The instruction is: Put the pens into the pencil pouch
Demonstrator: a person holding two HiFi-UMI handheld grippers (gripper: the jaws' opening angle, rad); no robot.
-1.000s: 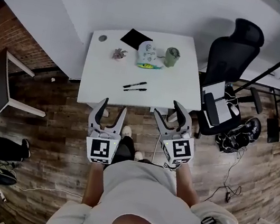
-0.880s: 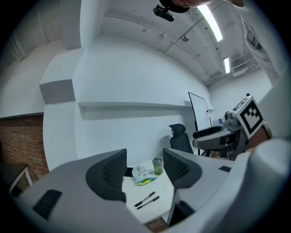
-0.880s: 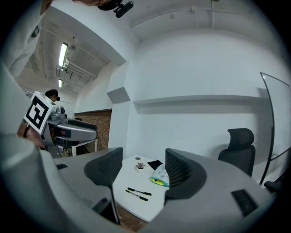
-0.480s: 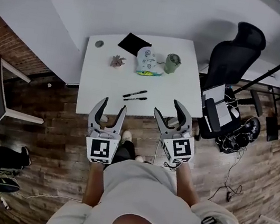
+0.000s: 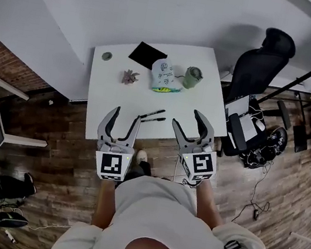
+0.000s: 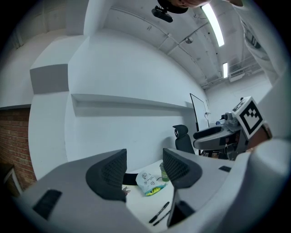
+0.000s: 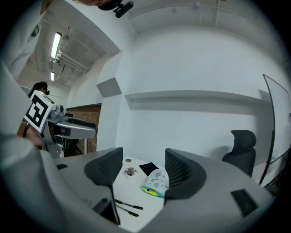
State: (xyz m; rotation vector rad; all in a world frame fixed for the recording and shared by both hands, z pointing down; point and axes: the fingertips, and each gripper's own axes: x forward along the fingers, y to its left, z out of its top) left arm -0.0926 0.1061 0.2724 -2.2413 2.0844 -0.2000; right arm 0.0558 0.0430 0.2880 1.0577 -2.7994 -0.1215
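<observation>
pens (image 5: 152,114) lie crosswise near the table (image 5: 108,89) edge, just ahead between left gripper (image 5: 127,116) and right gripper (image 5: 187,120), both jaws spread and empty.

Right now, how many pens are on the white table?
2. The far pen and the near pen lie side by side near the front edge of the table. Any inside the pencil pouch would be hidden.

Counted on one white rectangular table (image 5: 99,90): two slim black pens (image 5: 151,113), one white printed fabric pouch with a green-yellow base (image 5: 164,76), one green cup (image 5: 192,77), one flat black square sheet (image 5: 147,55), one small pinkish figure (image 5: 130,77). Beside it, one black office chair (image 5: 262,62).
</observation>
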